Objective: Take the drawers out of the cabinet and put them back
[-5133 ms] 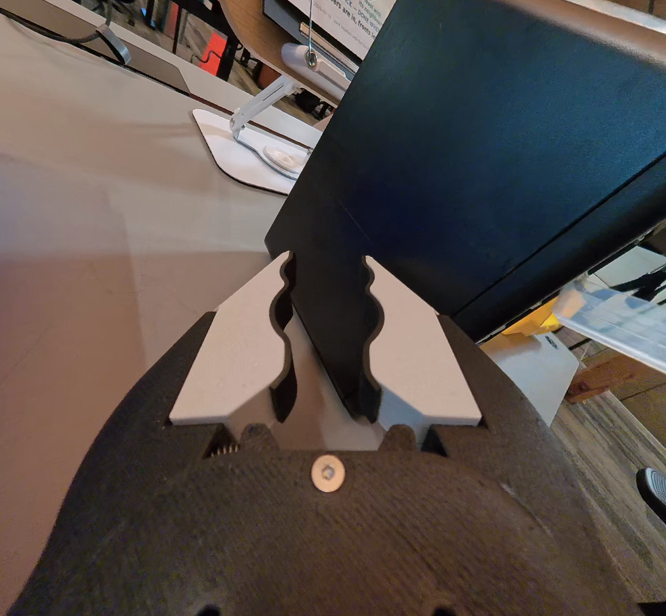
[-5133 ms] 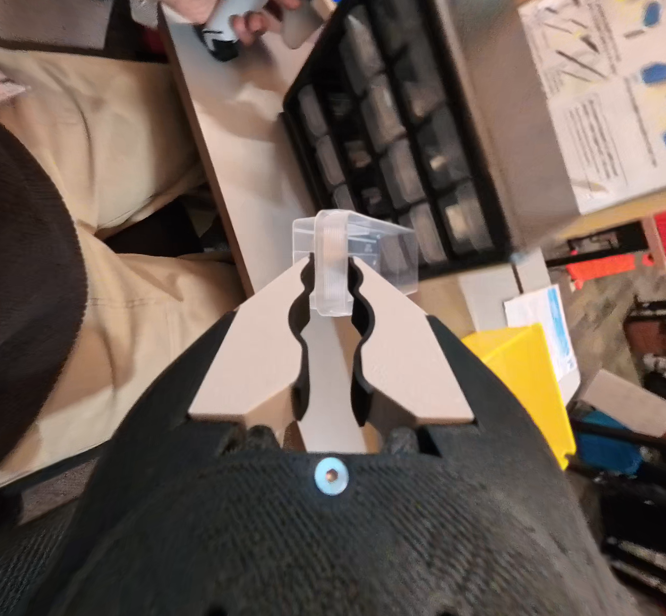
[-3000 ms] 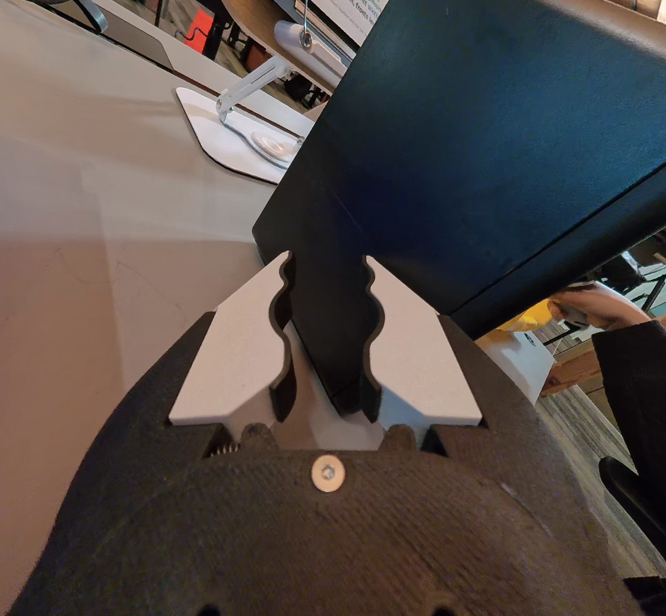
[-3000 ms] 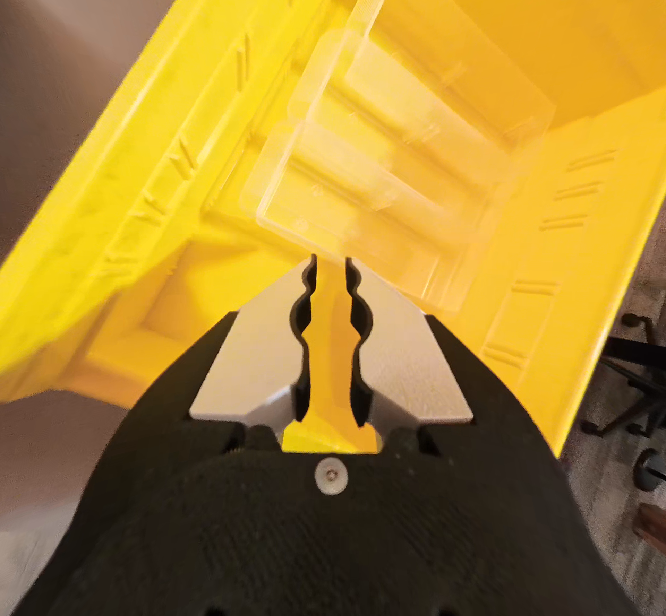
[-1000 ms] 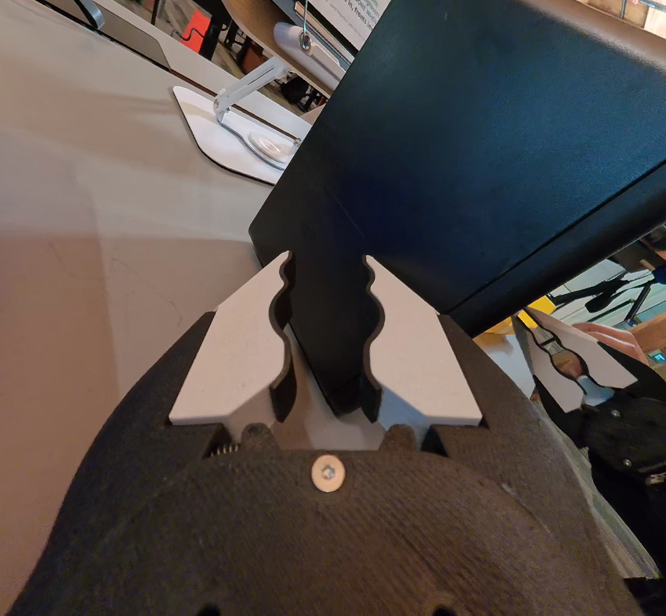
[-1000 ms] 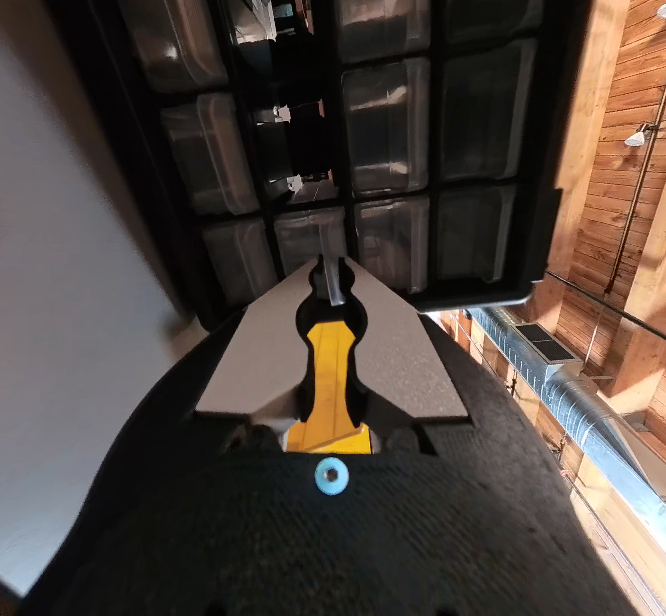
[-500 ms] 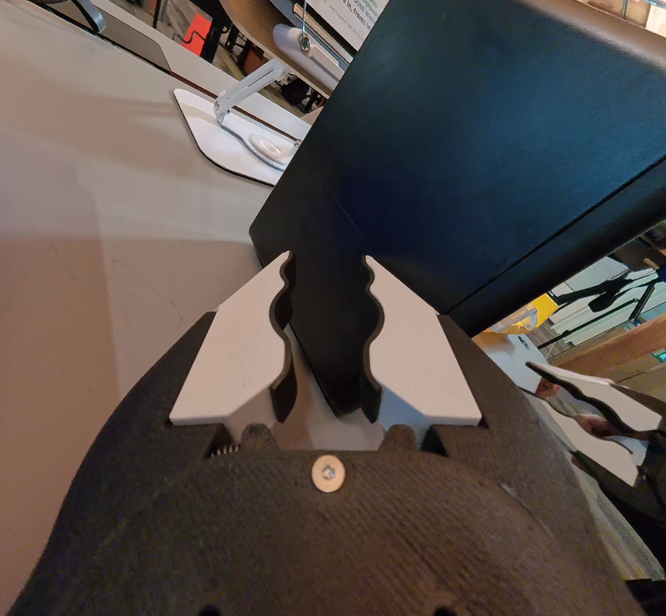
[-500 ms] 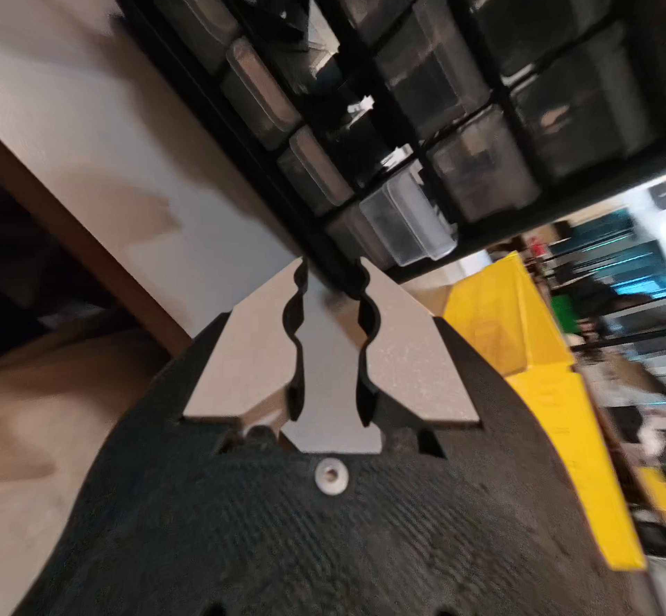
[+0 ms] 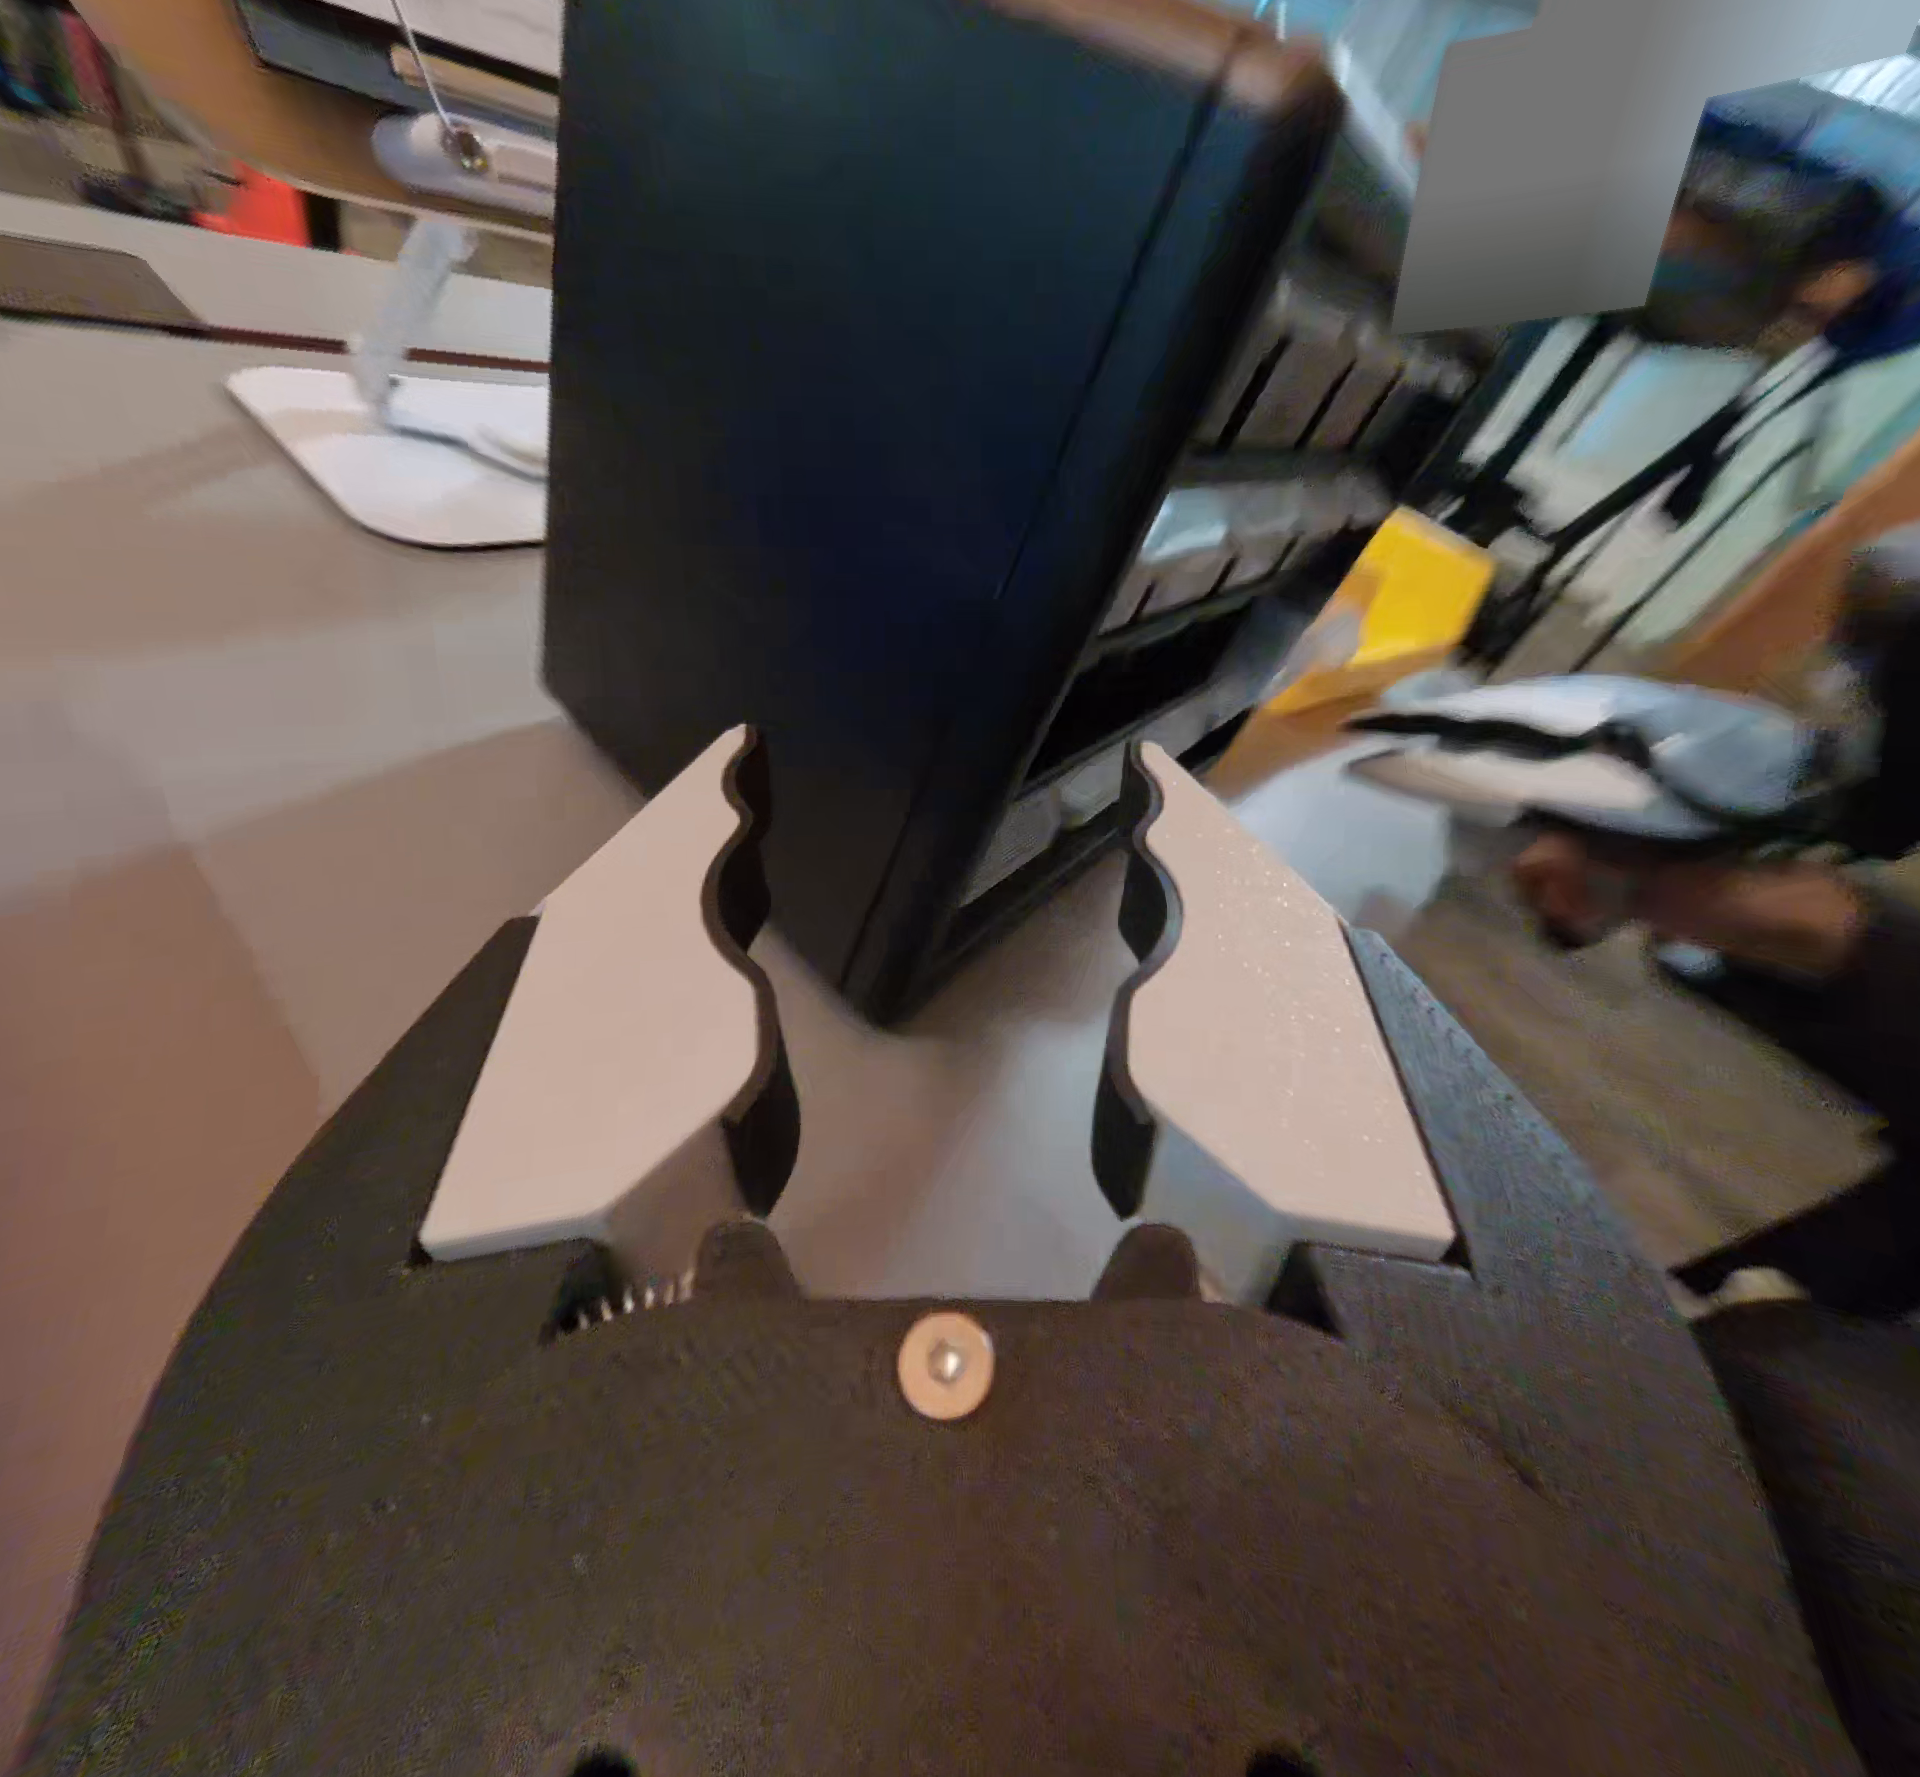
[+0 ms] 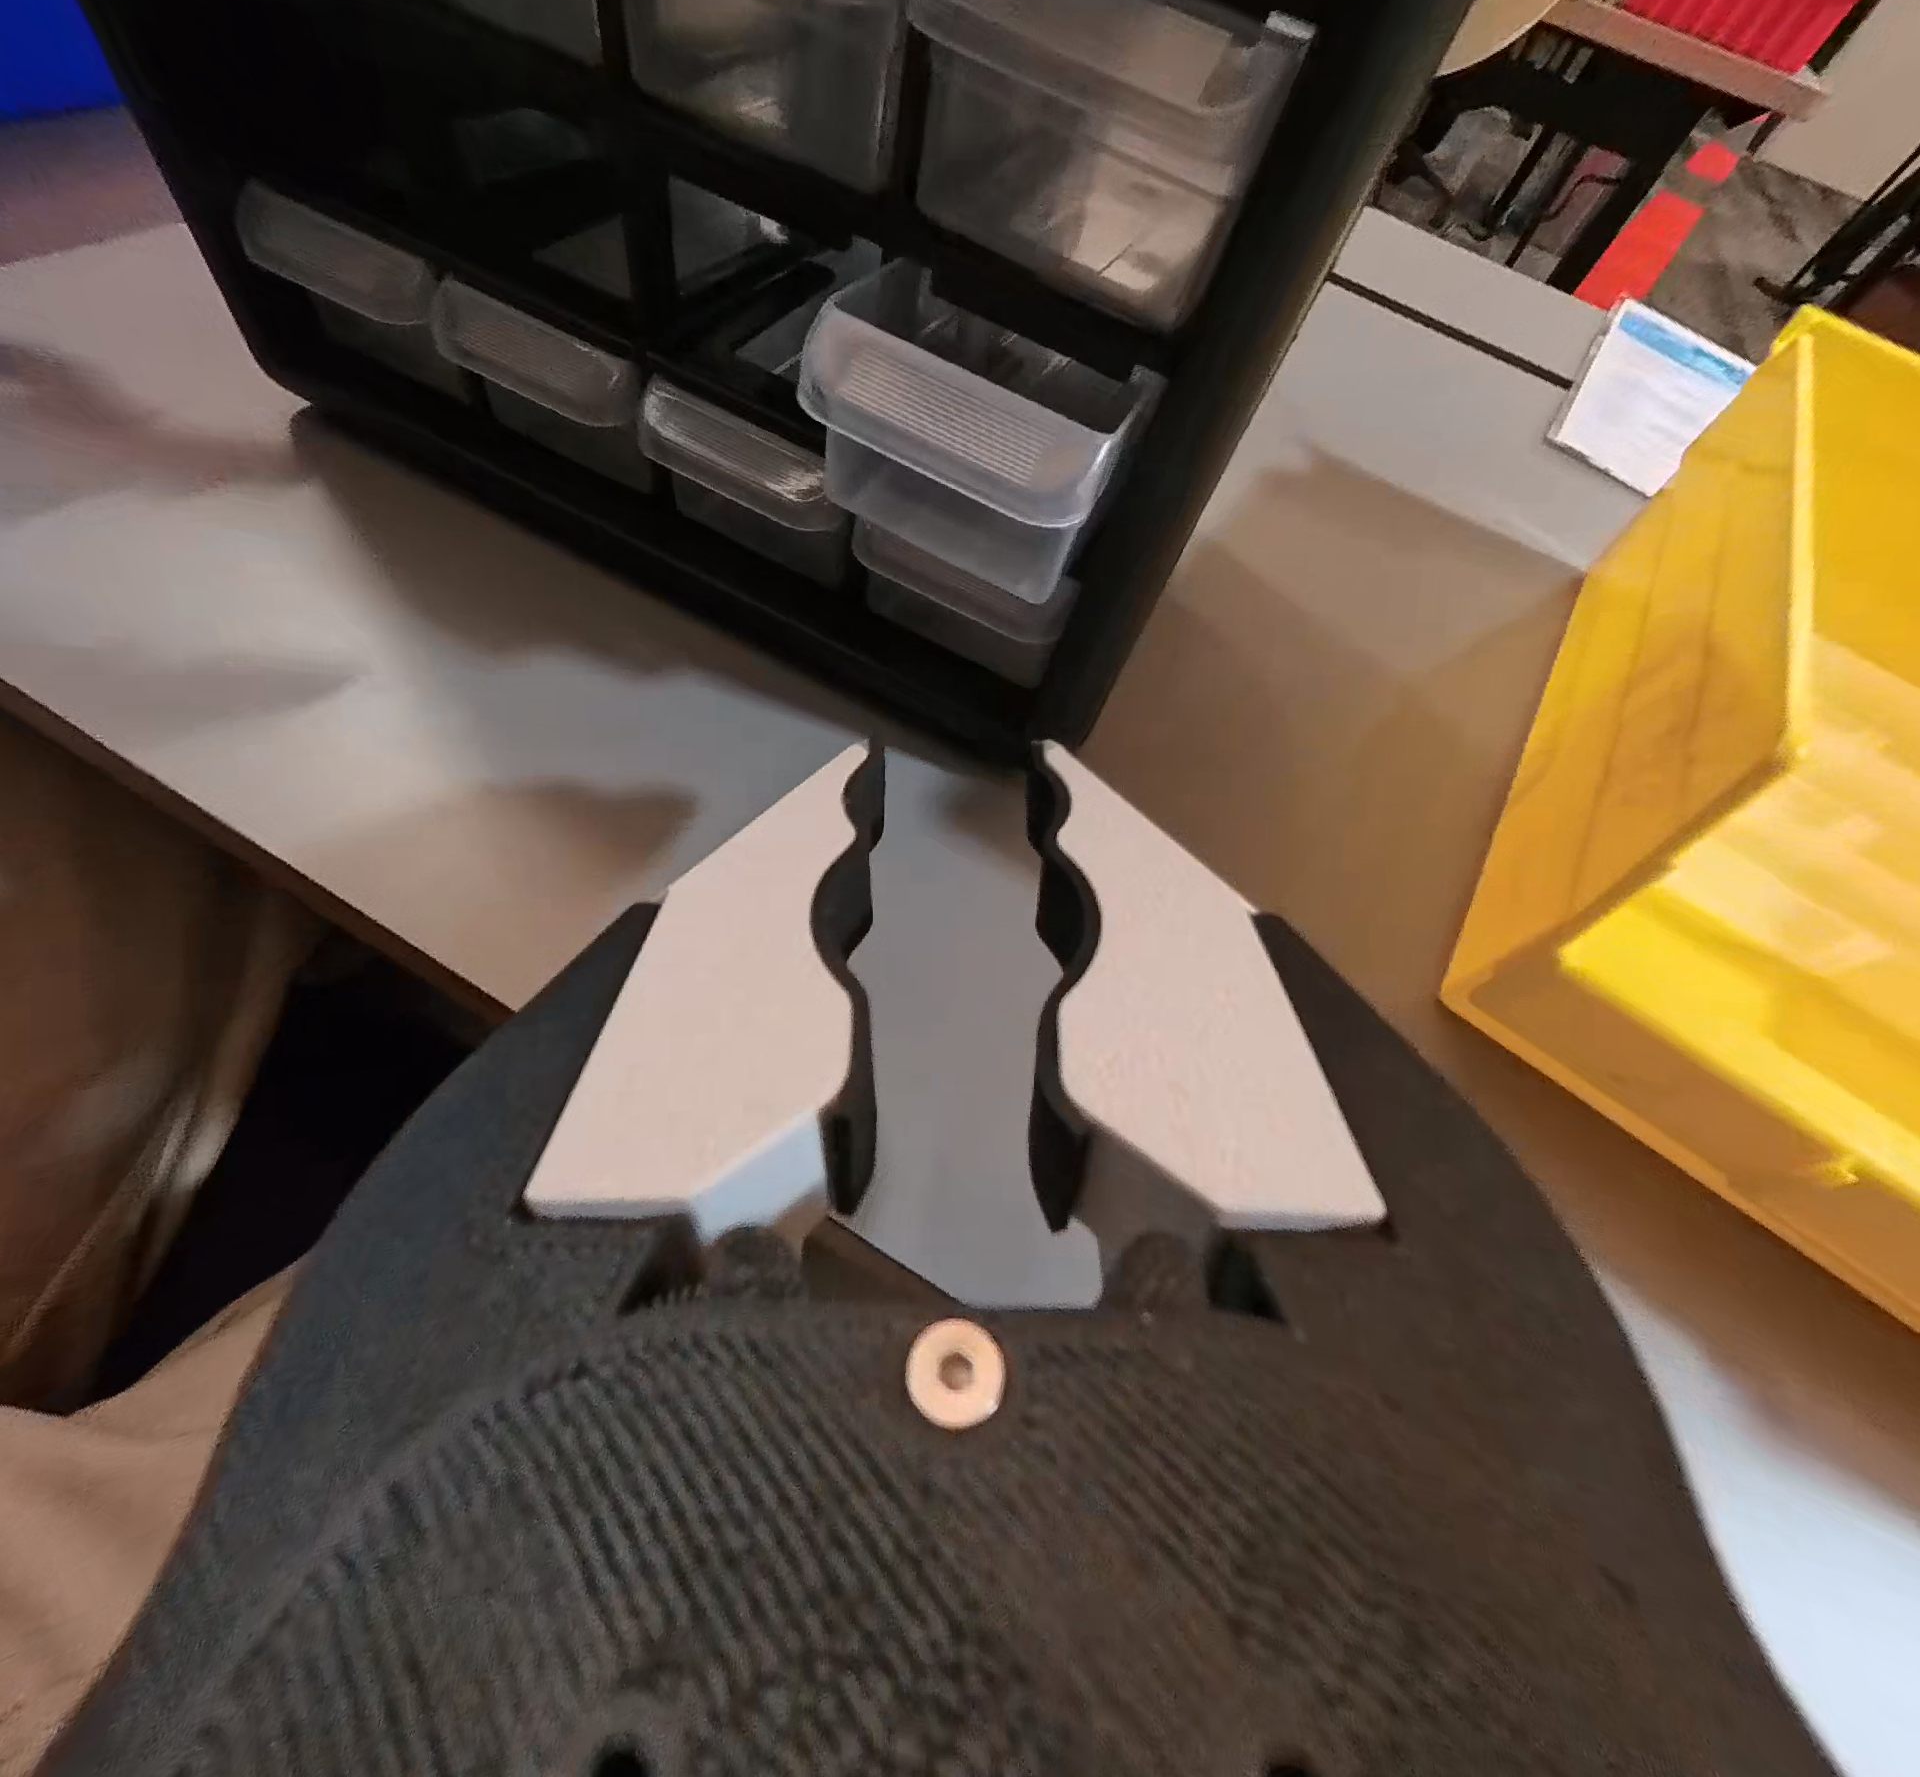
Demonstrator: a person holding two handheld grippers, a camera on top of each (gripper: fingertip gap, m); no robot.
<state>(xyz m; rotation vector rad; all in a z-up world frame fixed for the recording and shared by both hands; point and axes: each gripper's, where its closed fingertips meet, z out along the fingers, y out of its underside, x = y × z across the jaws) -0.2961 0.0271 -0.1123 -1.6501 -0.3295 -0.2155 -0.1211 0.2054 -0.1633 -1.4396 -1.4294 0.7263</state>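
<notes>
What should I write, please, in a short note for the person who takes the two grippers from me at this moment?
Left gripper: open, empty, at the cabinet corner.
Right gripper: open, empty, in front of the cabinet.
One clear drawer sticks half out of its slot in the right column; the slots to its left look empty.
Yellow bin stands to the right on the table.
Left to do: push that drawer in, refill the empty slots.

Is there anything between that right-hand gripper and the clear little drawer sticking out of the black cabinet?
Nothing visible. The right gripper is open and empty, and only bare grey tabletop lies between it and the clear plastic drawer jutting from the black cabinet. The yellow plastic bin sits off to the side.
</notes>
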